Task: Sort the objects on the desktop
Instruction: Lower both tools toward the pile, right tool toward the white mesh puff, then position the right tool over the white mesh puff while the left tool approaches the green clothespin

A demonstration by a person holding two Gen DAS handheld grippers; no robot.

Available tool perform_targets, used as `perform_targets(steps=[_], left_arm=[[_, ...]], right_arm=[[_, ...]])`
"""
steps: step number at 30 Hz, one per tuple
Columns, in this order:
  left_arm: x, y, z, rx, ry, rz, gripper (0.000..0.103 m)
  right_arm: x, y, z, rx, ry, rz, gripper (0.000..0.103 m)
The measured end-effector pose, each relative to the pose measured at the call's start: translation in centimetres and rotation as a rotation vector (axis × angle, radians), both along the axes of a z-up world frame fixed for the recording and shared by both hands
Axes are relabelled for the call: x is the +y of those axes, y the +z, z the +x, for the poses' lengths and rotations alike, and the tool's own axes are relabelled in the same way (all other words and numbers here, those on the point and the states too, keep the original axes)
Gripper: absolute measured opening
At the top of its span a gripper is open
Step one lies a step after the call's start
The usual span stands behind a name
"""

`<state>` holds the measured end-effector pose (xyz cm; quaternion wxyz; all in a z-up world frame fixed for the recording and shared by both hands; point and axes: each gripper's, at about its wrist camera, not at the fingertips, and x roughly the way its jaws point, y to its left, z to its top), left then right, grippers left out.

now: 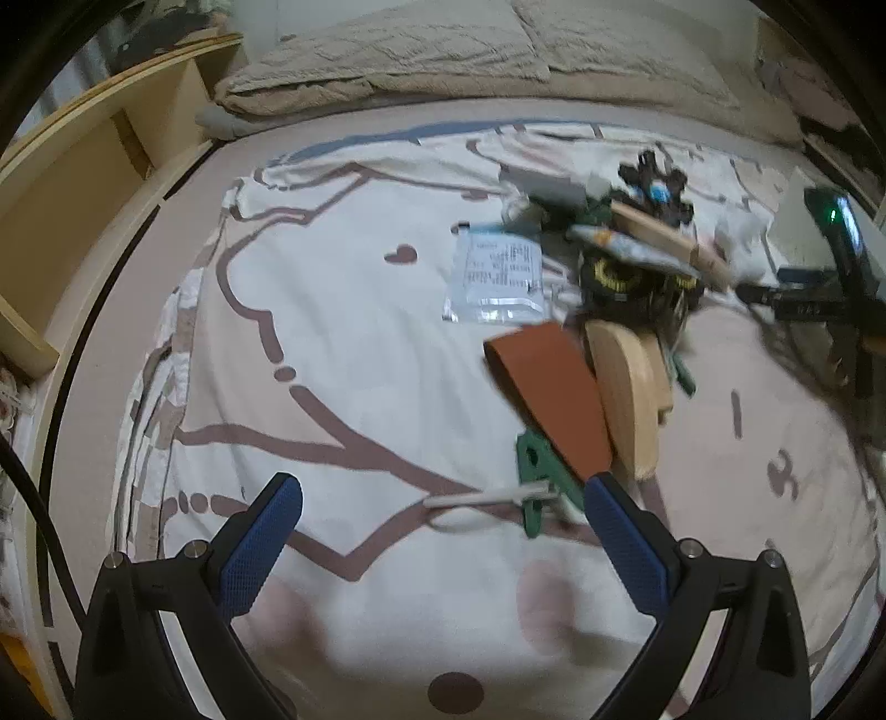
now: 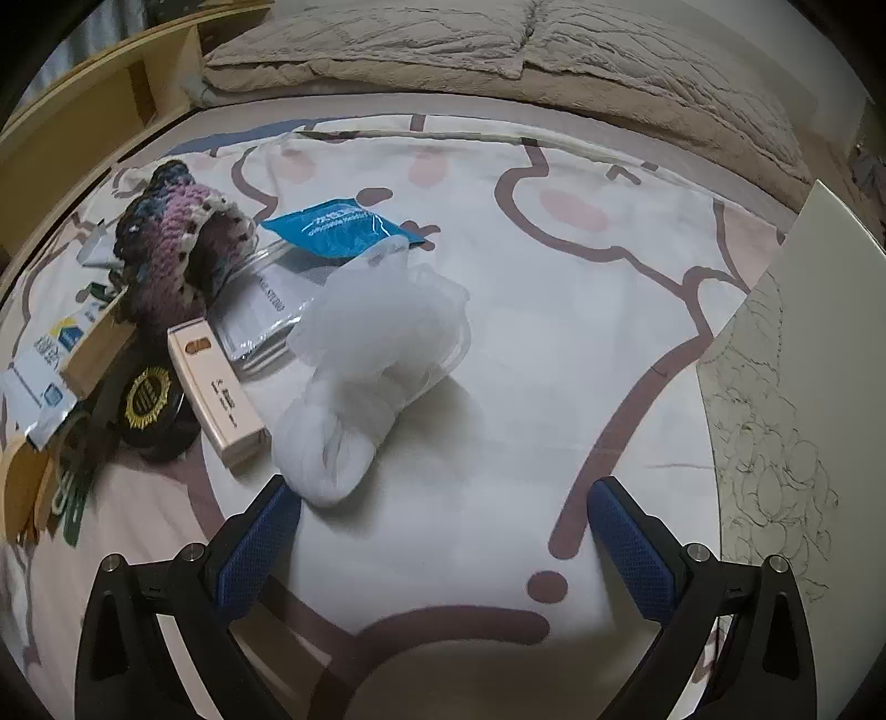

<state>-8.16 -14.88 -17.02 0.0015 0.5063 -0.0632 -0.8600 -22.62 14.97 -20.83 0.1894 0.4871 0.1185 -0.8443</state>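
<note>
Left gripper (image 1: 443, 487): jaws spread wide, holding nothing, hanging over a white bed cover (image 1: 343, 310) printed with brown lines. Just beyond its right fingertip lie a green plastic clip (image 1: 534, 459) and a thin white stick (image 1: 487, 495), touching one another.

Right of centre in the left view: a brown leather-like flap (image 1: 554, 399) lying against a rounded wooden piece (image 1: 631, 393). Farther off, a clear printed sachet (image 1: 498, 274) lies flat beside a jumbled pile of small items; this view is blurred and the pile's contents cannot be told apart.

Right gripper (image 2: 443, 487): jaws released, empty, above the same cover. A white mesh bundle (image 2: 376, 354) lies just beyond its left fingertip.

Left of the bundle: a long pale box (image 2: 216, 387), a round black tin with gold emblem (image 2: 149, 396), a purple crocheted piece (image 2: 177, 243), and a blue packet (image 2: 343, 230) on the far side.

Far edge: beige quilt (image 2: 498, 44).
</note>
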Motion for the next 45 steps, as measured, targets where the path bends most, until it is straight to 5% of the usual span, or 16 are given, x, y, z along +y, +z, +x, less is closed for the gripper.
perform_targets(steps=[18,45], left_arm=[[2.6,-3.8,0.4,-0.099,-0.089,-0.039,0.102],[-2.0,-4.0,-0.5,-0.067,0.033,-0.182,0.103]], right_arm=[[-0.7,0.0,4.8,-0.015,0.191,-0.031,0.103],[-0.1,-0.7,6.3,-0.003,0.158,-0.034,0.103]])
